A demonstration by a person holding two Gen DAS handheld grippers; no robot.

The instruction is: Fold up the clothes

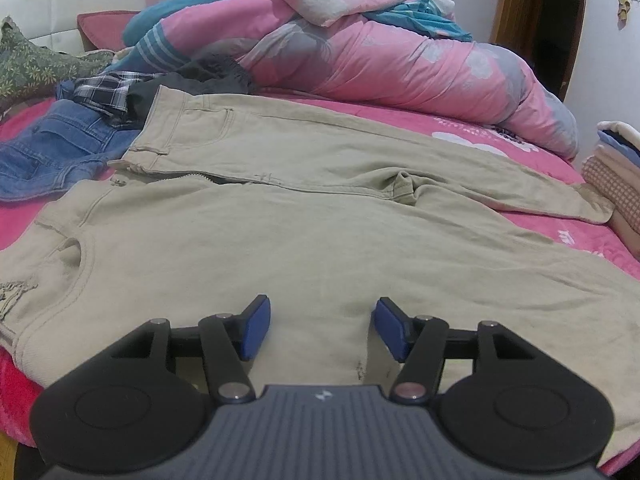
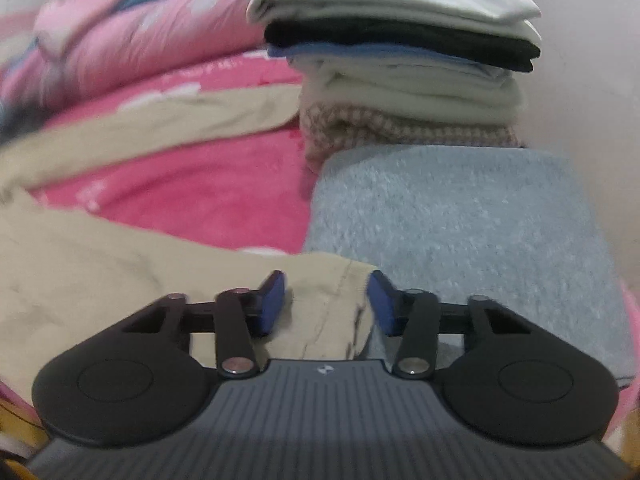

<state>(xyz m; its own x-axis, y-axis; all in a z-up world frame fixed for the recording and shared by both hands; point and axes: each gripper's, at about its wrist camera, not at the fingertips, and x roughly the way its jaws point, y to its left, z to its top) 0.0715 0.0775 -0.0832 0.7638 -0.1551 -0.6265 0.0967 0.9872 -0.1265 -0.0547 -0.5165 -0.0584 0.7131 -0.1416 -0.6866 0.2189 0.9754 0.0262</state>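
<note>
Khaki trousers [image 1: 320, 220] lie spread flat across the pink bed, waistband to the left and legs running to the right. My left gripper [image 1: 322, 326] hovers open over the nearer leg, with nothing pinched between its blue pads [image 1: 256, 326]. In the blurred right wrist view, the hem of a trouser leg [image 2: 332, 300] lies between the fingers of my right gripper [image 2: 326, 304]. Its blue pads [image 2: 274, 304] stand apart and do not squeeze the cloth. The rest of the khaki trousers [image 2: 80, 280] spreads away to the left.
Blue jeans [image 1: 52, 148], a plaid garment [image 1: 104, 90] and dark clothes lie heaped at the far left. A bunched pink quilt [image 1: 380, 56] fills the back. A stack of folded clothes [image 2: 400, 60] stands behind a blue-grey towel [image 2: 460, 220] at the right bed edge.
</note>
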